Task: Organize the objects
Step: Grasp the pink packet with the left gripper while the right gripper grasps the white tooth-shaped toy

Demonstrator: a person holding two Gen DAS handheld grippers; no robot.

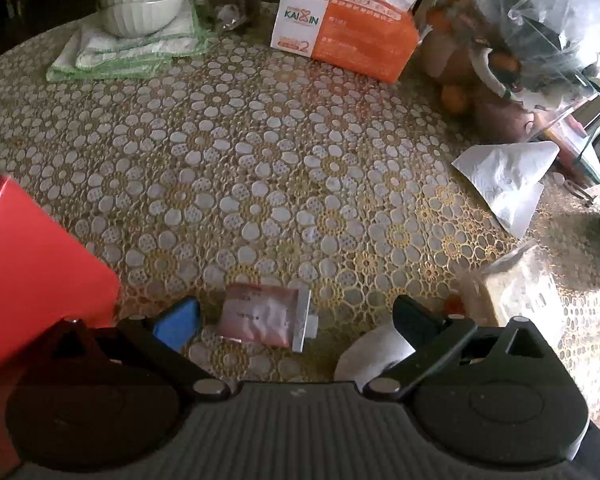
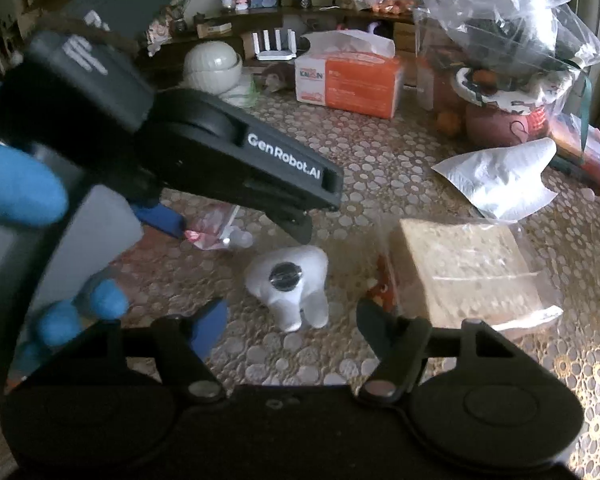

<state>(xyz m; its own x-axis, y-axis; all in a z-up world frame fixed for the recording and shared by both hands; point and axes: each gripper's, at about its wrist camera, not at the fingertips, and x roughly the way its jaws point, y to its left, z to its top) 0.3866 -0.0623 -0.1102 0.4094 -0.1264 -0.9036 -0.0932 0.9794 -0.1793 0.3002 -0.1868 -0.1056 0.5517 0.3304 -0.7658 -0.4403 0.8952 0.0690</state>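
Pink sachet (image 1: 260, 320) flat on lace-pattern tablecloth (image 1: 260, 160), between the spread fingers of the left gripper (image 1: 296, 320); jaws apart, nothing held. Right gripper (image 2: 292, 320) jaws also apart, empty; white tooth-shaped object (image 2: 290, 284) lies on the cloth just ahead of them. Bagged bread slice (image 2: 468, 272) beside it to the right. Orange tissue box (image 1: 348, 32) at far edge; crumpled white paper (image 1: 504, 176) near right

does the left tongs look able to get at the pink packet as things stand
Probably yes. The left tongs are open with the pink packet lying flat on the table between the fingers, nothing covering it. Being flat, it may be hard to pinch.
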